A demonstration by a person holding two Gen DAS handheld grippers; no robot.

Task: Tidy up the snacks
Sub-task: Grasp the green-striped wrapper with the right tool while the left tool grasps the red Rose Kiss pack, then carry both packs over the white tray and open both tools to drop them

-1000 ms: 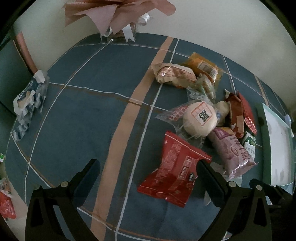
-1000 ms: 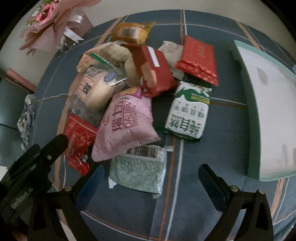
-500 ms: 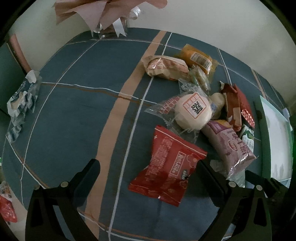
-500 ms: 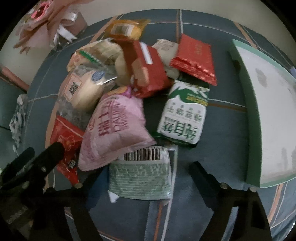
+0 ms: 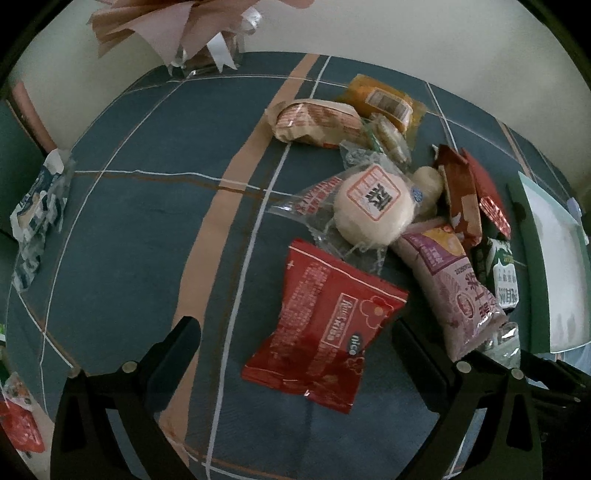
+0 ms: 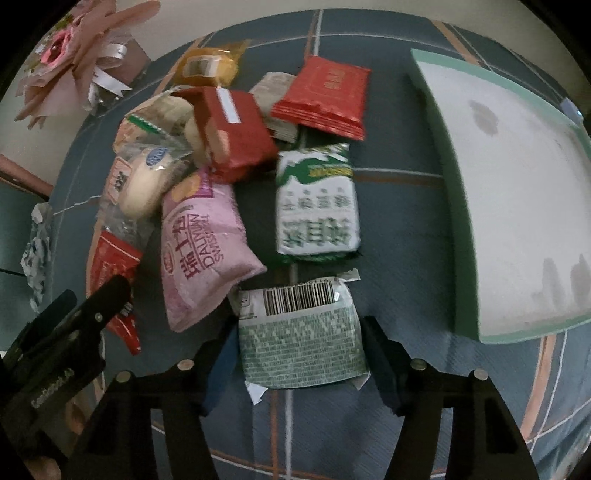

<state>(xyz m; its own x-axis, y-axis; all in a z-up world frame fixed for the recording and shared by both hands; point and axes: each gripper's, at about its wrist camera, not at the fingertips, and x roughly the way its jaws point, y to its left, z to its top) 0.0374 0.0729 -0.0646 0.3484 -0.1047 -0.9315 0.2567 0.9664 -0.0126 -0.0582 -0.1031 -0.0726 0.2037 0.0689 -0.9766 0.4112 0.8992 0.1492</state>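
Gaping wide in the left wrist view, the left gripper (image 5: 295, 343) is framing the red snack packet (image 5: 325, 330), gripping nothing. In the right wrist view, the right gripper (image 6: 299, 354) is bracketing the green-patterned packet (image 6: 301, 338) at 6 o'clock, half-open; contact unclear. Tray (image 6: 448, 177) is lying at 3 o'clock.

So we're looking at a table covered in a dark teal tablecloth (image 5: 140, 236) with thin white grid lines and one wide peach stripe (image 5: 221, 206) running from the lower left up toward the top middle of the left wrist view. Behind it there's a plain cream wall (image 5: 406, 40) across the top of the frame. A pink paper bouquet (image 5: 177, 26) with white ribbon sits at the far table edge, upper left. At the left edge we can see a dark green surface (image 5: 9, 155), can't tell what it is. Lighting's pretty dim and flat overall.
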